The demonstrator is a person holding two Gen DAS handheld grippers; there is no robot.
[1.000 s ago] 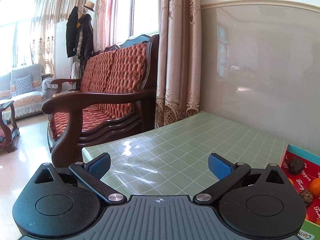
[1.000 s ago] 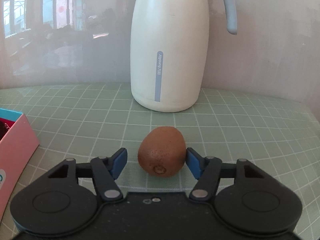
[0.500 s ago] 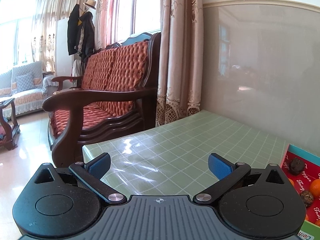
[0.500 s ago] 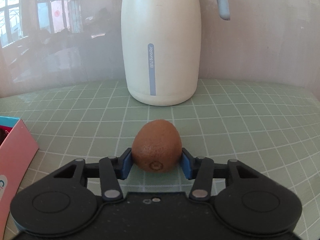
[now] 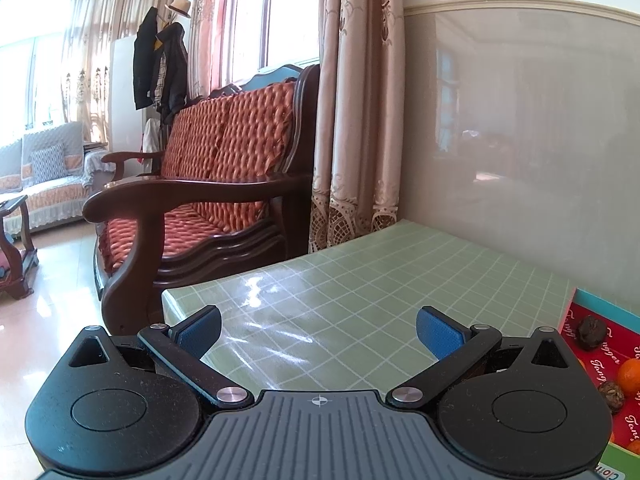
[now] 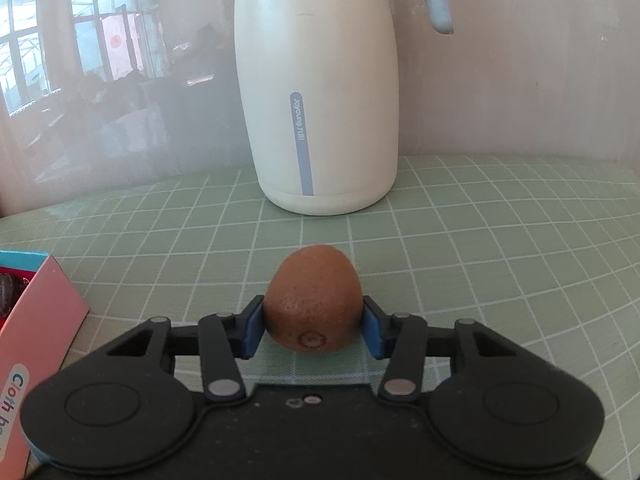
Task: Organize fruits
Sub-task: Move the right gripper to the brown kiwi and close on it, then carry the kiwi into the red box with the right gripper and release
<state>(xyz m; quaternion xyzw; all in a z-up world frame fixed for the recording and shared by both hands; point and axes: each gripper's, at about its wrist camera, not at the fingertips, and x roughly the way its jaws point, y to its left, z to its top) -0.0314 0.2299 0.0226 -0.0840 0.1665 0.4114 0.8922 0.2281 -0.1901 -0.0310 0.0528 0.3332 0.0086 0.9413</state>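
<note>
My right gripper (image 6: 314, 326) is shut on a brown kiwi (image 6: 314, 298), its blue pads pressing both sides, over the green checked tablecloth (image 6: 480, 260). A pink box (image 6: 36, 328) stands at the left of the right wrist view. In the left wrist view the same box (image 5: 600, 312) shows its red inside at the right edge, with walnuts (image 5: 591, 332) and an orange fruit (image 5: 629, 376) in it. My left gripper (image 5: 318, 332) is open and empty above the tablecloth, left of the box.
A tall white thermos jug (image 6: 320, 92) stands behind the kiwi against the wall. A wooden sofa with red cushions (image 5: 208, 184) and a curtain (image 5: 356, 120) lie beyond the table's left edge (image 5: 240, 276).
My right gripper has closed onto the kiwi and tilted a little; the jug now sits more to the right in view. The left gripper has hardly moved.
</note>
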